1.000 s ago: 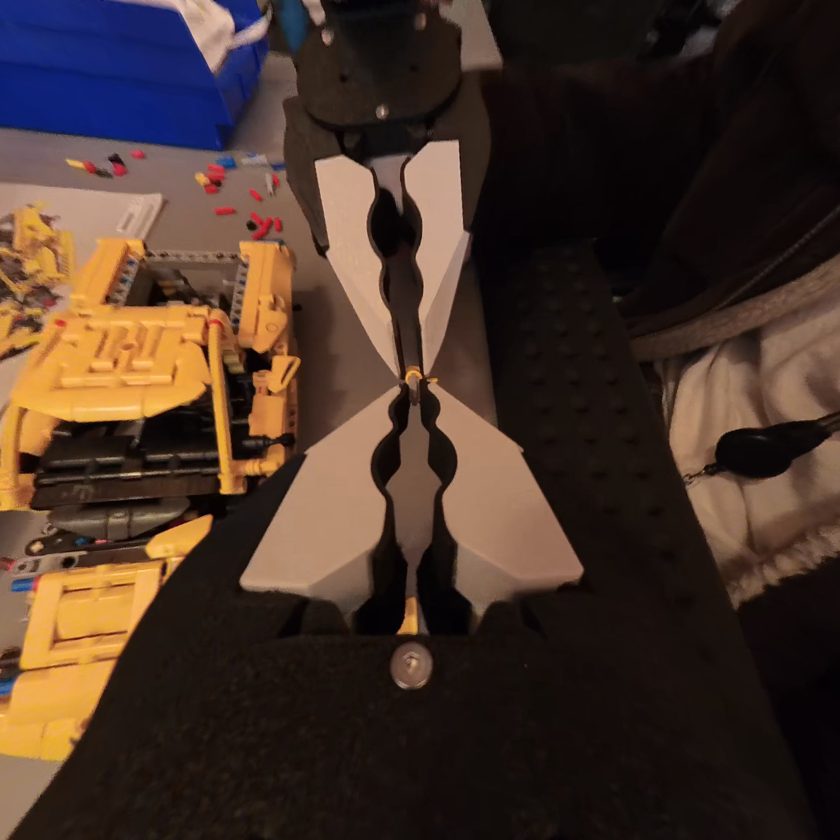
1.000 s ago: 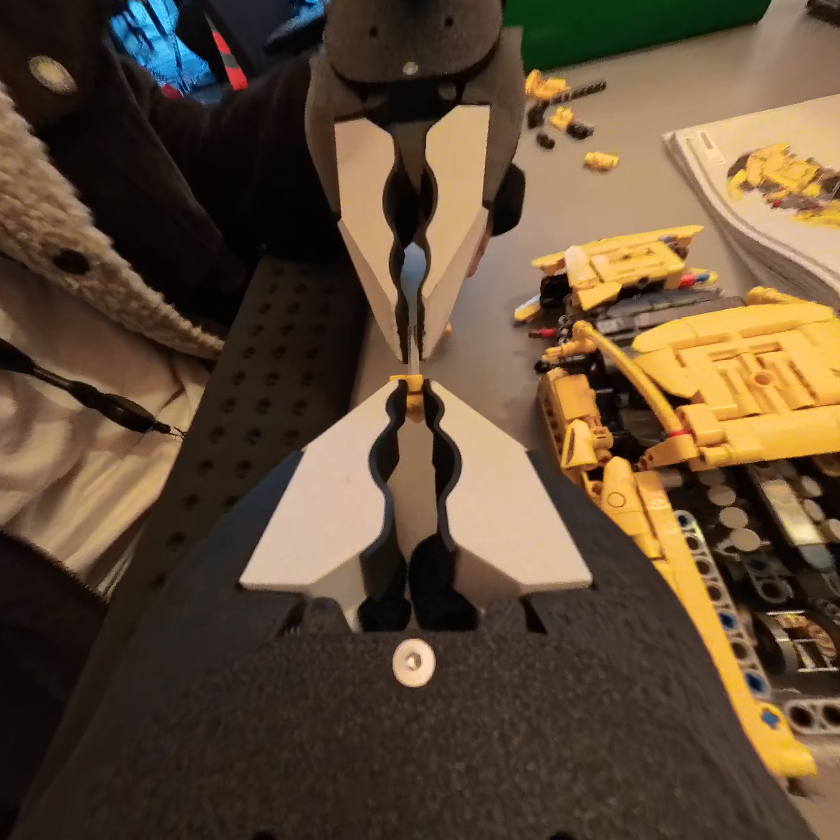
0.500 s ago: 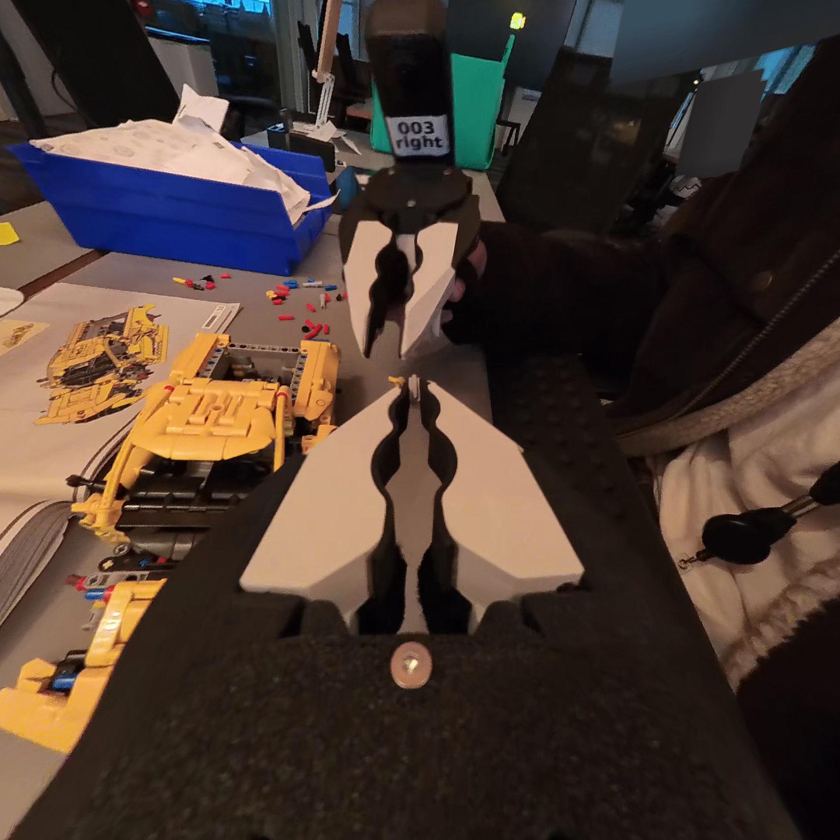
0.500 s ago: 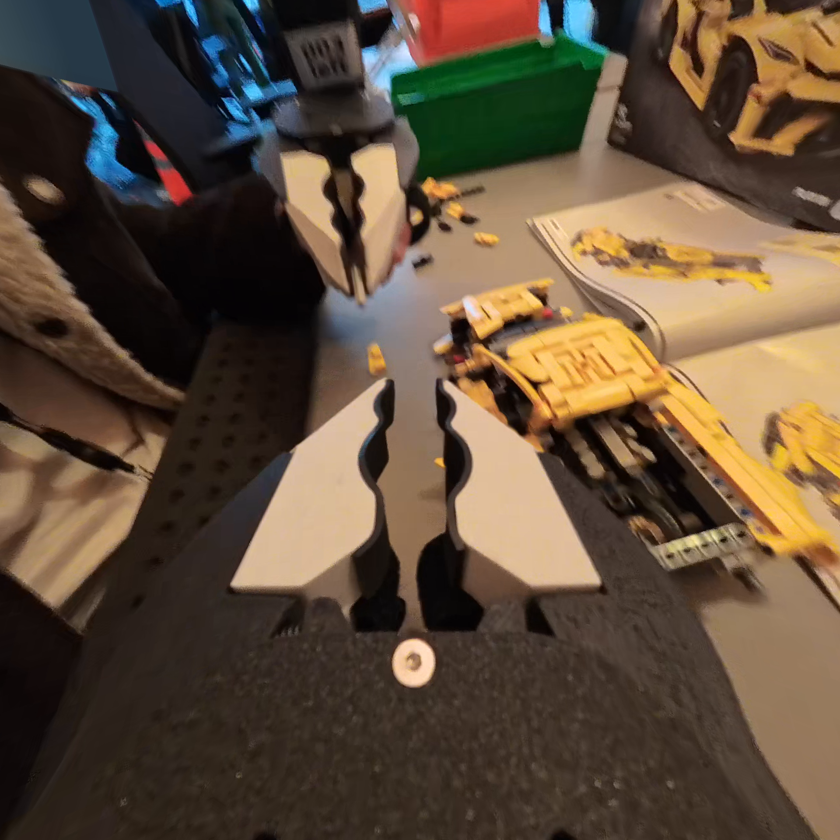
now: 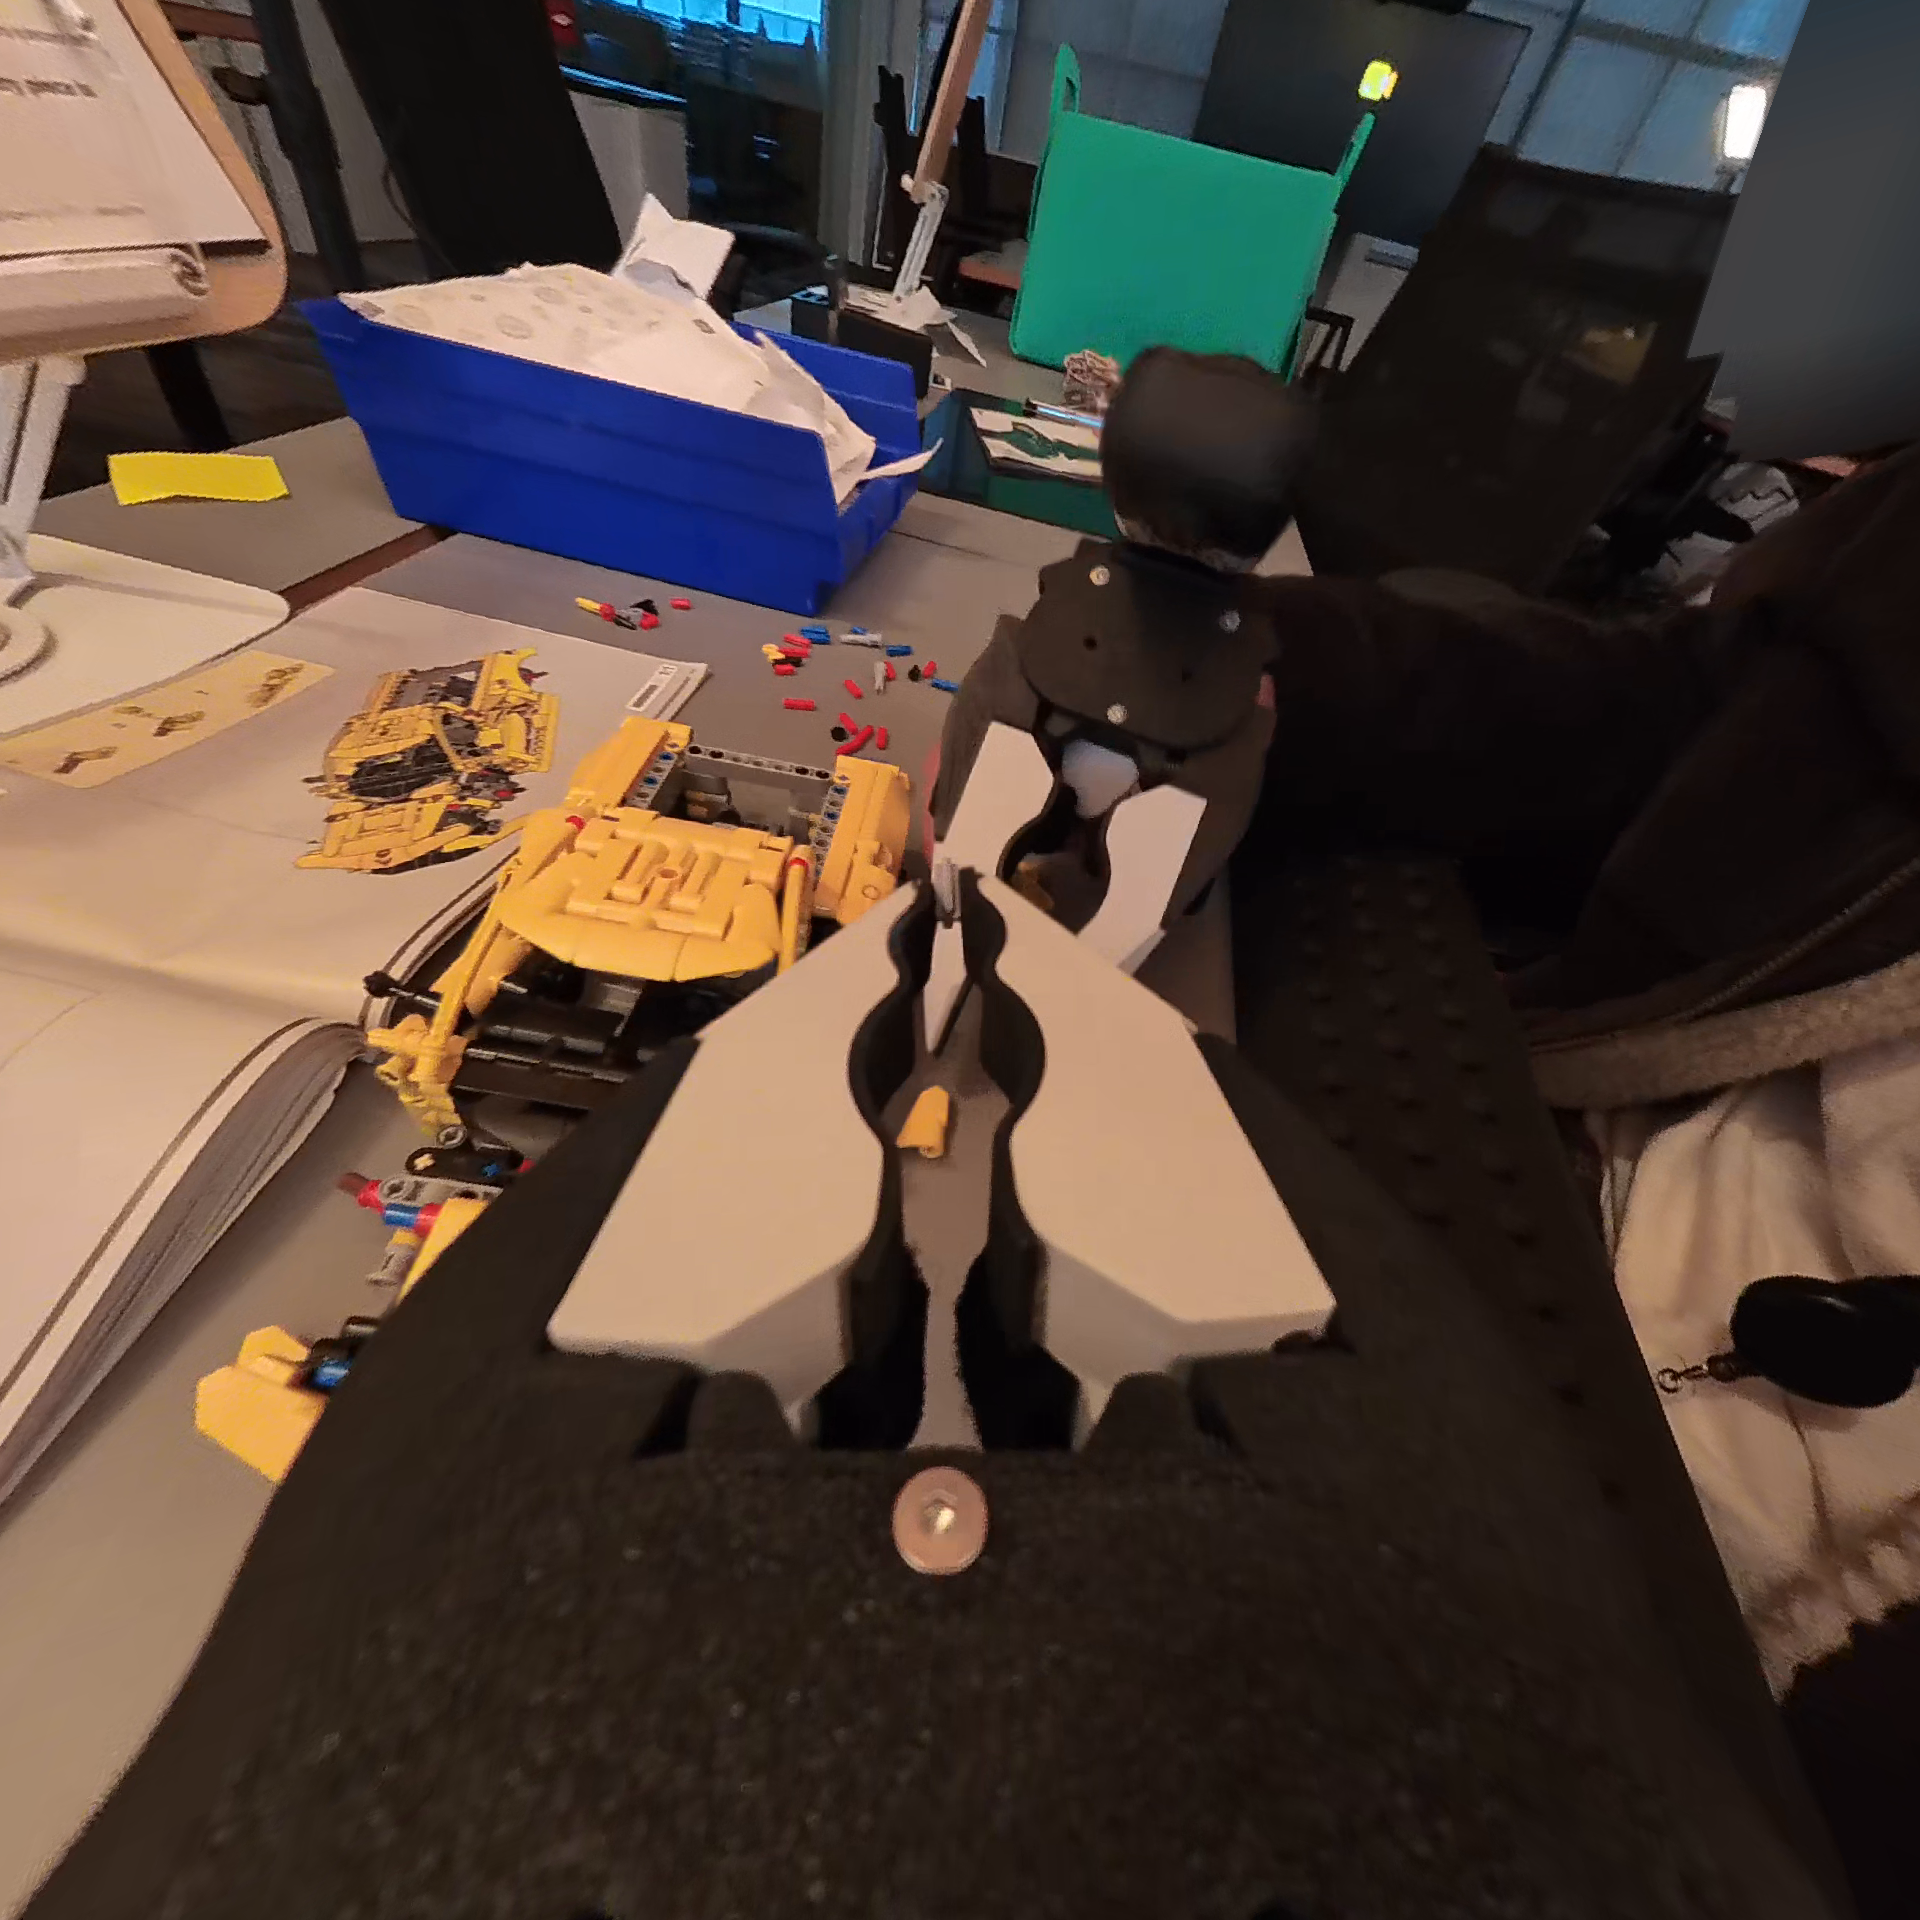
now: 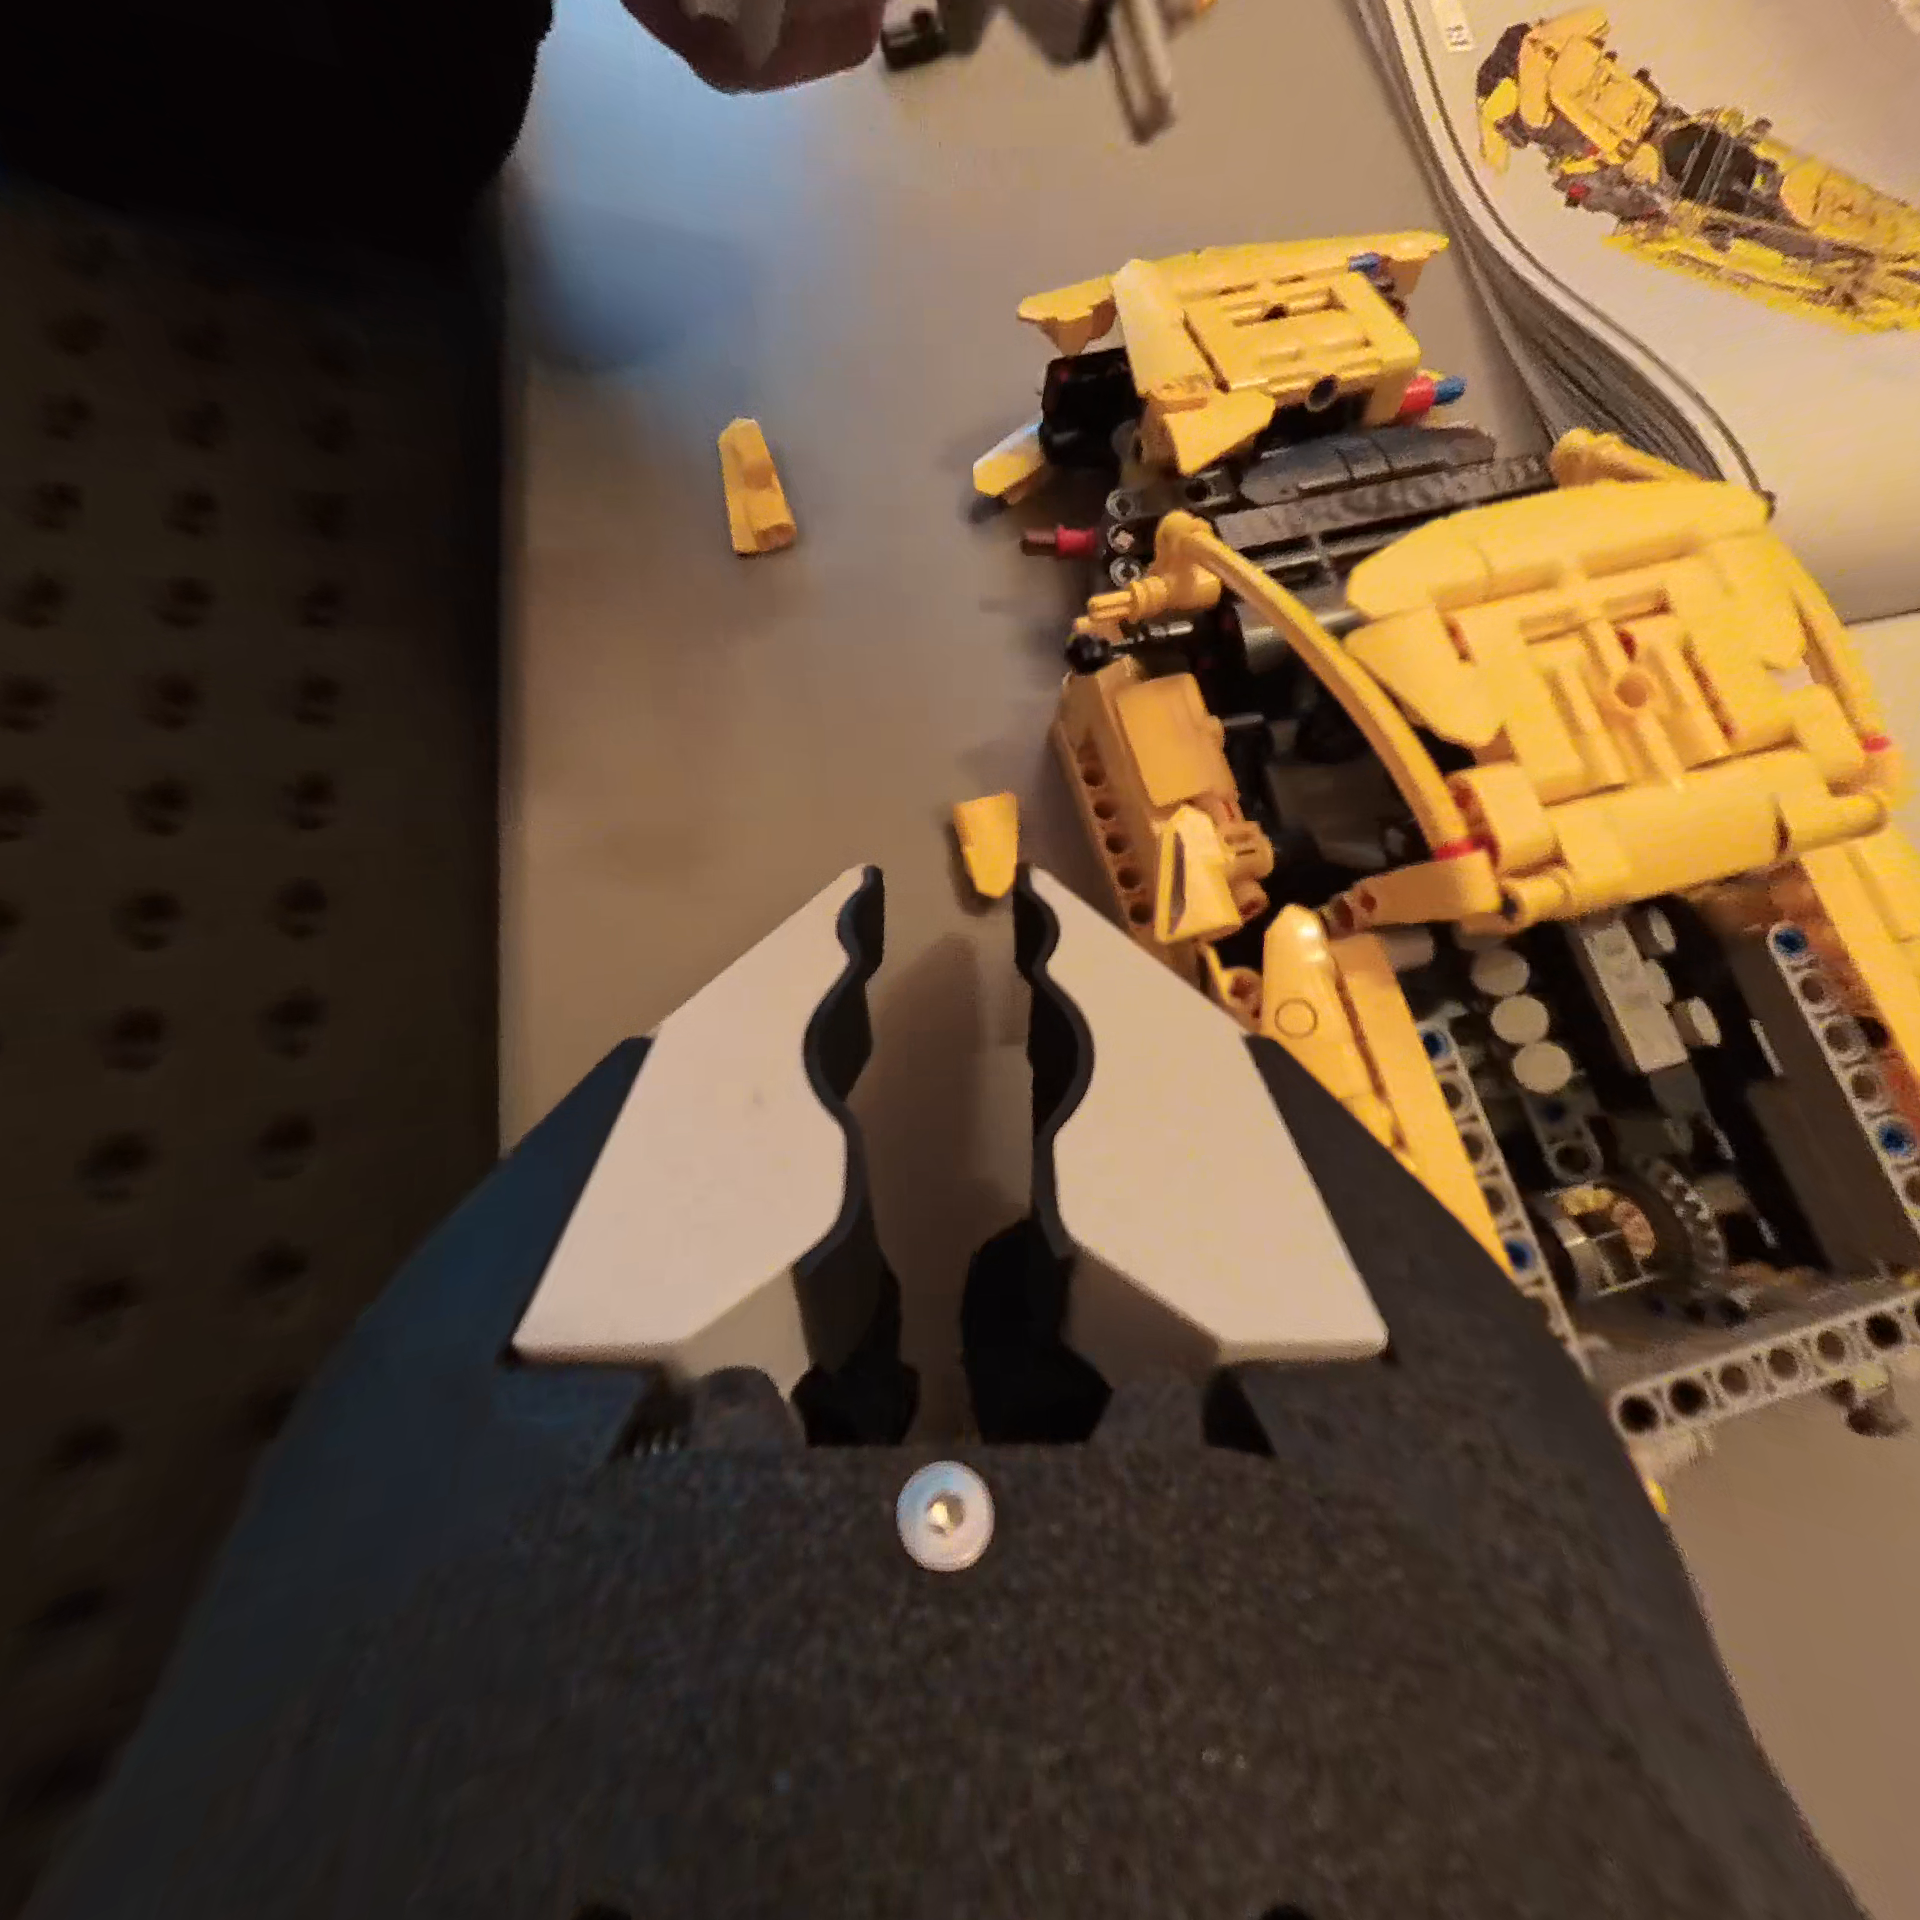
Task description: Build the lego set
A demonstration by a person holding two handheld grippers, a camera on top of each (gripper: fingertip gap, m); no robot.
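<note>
The partly built yellow lego car (image 5: 665,894) stands on the grey table, left of both grippers; it also shows in the right wrist view (image 6: 1558,727). My left gripper (image 5: 948,896) is shut on a small grey piece (image 5: 945,883) held at its tips above the table. My right gripper (image 6: 948,894) is open and empty, low over the table beside the car. A small yellow piece (image 6: 987,847) lies just beyond its right fingertip. Another yellow piece (image 6: 753,488) lies farther off; it shows between my left fingers (image 5: 925,1122). The right gripper (image 5: 1049,894) also shows in the left wrist view.
A yellow sub-assembly (image 6: 1247,343) lies beyond the car. The open instruction booklet (image 5: 208,831) lies to the left. A blue bin (image 5: 623,468) with paper and loose small pieces (image 5: 842,686) are at the back. A black perforated mat (image 6: 208,727) and a person's jacket border the right. Spacing between my two grippers at the tips: around 11 cm.
The two grippers were tip to tip; they have parted. My right gripper has opened and dropped toward the table beside the car. My left gripper stays shut on the small piece.
</note>
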